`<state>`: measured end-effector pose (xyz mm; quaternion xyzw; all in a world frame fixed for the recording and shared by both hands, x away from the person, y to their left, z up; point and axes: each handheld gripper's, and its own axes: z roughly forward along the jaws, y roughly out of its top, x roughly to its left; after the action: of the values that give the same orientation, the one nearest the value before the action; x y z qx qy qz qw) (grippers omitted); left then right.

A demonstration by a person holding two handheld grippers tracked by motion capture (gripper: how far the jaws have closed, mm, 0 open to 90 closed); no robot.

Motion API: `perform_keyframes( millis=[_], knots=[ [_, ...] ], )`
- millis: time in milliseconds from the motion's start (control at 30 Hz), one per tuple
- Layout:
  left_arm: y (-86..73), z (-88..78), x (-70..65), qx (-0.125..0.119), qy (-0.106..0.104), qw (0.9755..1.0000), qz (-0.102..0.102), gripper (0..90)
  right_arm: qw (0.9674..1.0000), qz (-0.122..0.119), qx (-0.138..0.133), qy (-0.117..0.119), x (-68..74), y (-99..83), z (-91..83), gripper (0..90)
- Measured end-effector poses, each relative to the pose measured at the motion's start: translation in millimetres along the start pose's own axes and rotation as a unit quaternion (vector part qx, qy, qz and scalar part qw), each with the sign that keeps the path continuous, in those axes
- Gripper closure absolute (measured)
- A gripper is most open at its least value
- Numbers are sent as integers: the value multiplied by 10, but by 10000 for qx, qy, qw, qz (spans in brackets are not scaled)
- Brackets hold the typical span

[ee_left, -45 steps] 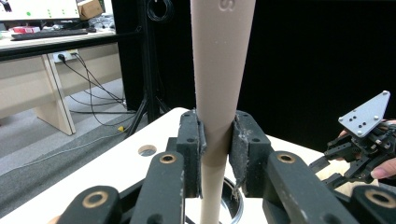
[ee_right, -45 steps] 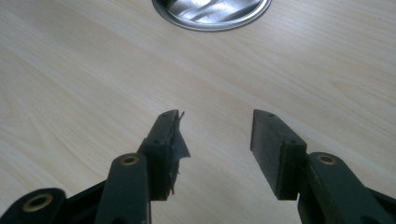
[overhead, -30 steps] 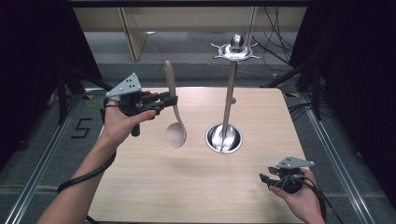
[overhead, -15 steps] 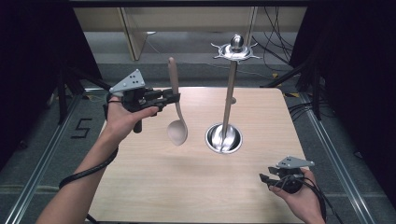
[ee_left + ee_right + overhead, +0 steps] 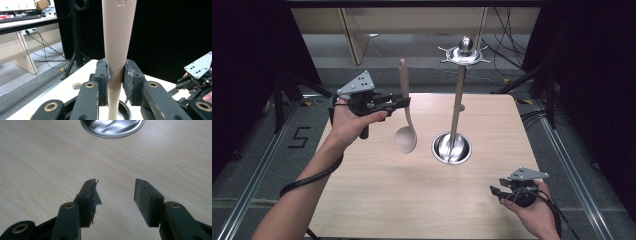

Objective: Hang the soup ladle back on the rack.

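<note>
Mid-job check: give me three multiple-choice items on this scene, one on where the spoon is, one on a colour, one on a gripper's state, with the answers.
1. Where is the beige plastic spoon?
A. lying flat on the table
B. held upright above the light wooden table, bowl end down
C. hanging from the stand

2. What colour is the round base of the tall hanger stand?
A. shiny silver
B. red
C. black

3. How does the right gripper stand?
A. shut on the spoon
B. shut on the stand
C. open with nothing between its fingers

Answers:
1 B: the left gripper clamps the handle, with the bowl hanging clear of the wood.
2 A: the base reflects like polished metal.
3 C: the right gripper view shows bare tabletop in the gap between the fingers.
</note>
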<state>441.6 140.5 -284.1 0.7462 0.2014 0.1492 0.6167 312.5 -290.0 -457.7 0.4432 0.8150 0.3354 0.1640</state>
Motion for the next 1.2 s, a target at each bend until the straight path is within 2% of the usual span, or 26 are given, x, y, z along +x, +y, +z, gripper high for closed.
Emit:
perform_keyframes(
  millis=[33,433,467,533,600,667,767,800,833,1200],
  knots=[
    [5,13,2,8,-9,10000,5,742,9999,90,43,7,12,5,-9,528],
    [47,110,19,89,-35,10000,-17,742,10000,70,27,4,9,5,-11,528],
    [48,117,18,90,-34,9999,-34,742,10000,-34,-16,1,-4,1,-2,528],
    [51,131,20,93,-38,9999,-43,742,10000,-55,-28,11,-6,0,3,528],
    [55,145,24,96,-39,9999,-32,742,10000,49,21,10,8,6,-8,528],
    [61,154,29,125,-26,9999,-18,742,10000,-48,-26,9,-5,1,2,528],
    [71,164,33,126,-28,9999,-19,742,10000,-44,-20,5,-4,0,2,528],
    [75,166,35,134,-32,9999,-14,742,10000,40,21,10,7,5,-7,528],
    [78,171,37,135,-36,9999,-16,742,10000,-61,-23,9,-5,0,5,528],
    [98,242,46,215,-54,9998,-10,742,10000,-96,-8,14,-8,-1,4,528]
  ],
)
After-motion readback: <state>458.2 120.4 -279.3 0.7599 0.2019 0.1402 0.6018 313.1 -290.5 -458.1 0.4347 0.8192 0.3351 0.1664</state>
